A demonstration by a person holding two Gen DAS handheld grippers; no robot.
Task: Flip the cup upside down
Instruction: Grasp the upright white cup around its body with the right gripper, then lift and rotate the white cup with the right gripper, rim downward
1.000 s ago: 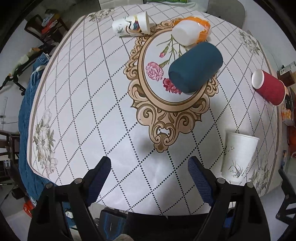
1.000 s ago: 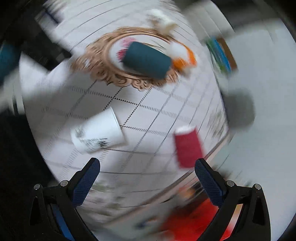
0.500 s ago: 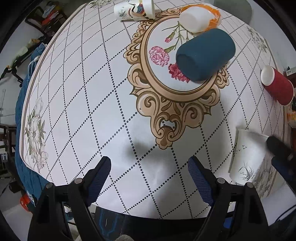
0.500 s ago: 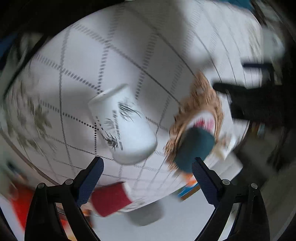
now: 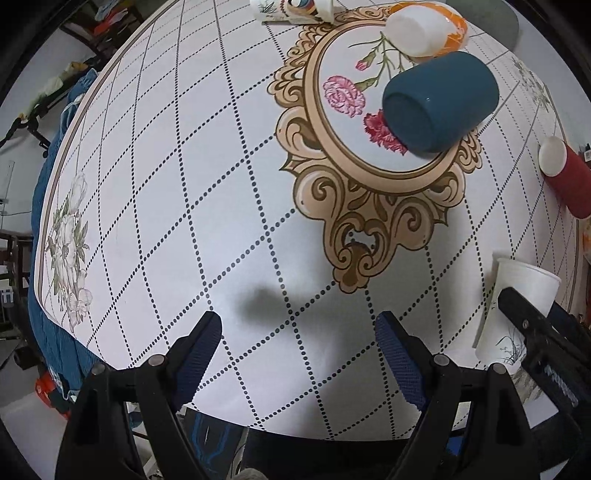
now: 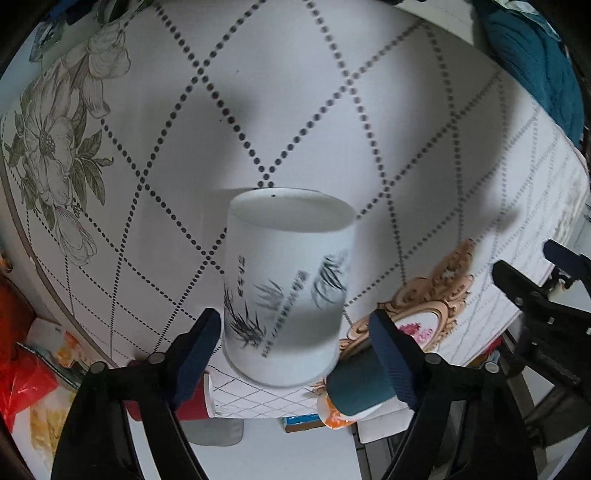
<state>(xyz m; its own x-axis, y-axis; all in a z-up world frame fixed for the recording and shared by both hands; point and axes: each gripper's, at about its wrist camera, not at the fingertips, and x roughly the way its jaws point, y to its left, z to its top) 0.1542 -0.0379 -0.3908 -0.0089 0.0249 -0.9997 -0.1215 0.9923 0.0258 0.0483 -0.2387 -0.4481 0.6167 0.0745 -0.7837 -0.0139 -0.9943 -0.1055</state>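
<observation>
A white paper cup with a black bamboo print [image 6: 286, 291] stands upright on the patterned tablecloth near the table's right front edge; it also shows in the left wrist view [image 5: 515, 306]. My right gripper [image 6: 295, 345] is rolled over and open, its blue fingers on either side of the cup's lower half, with a gap on the right side. It shows in the left wrist view as a black arm [image 5: 543, 343] in front of the cup. My left gripper [image 5: 299, 347] is open and empty above the table's front edge.
A dark teal cup [image 5: 439, 101] lies on its side on the oval flower motif. A white and orange cup [image 5: 424, 27] lies behind it. A red cup [image 5: 565, 173] lies at the right edge. Another printed paper cup [image 5: 291, 5] lies at the far edge.
My right gripper has swung in, rolled over and closed in on the white cup, which now sits between its fingers. My left gripper has moved forward and lower over the table.
</observation>
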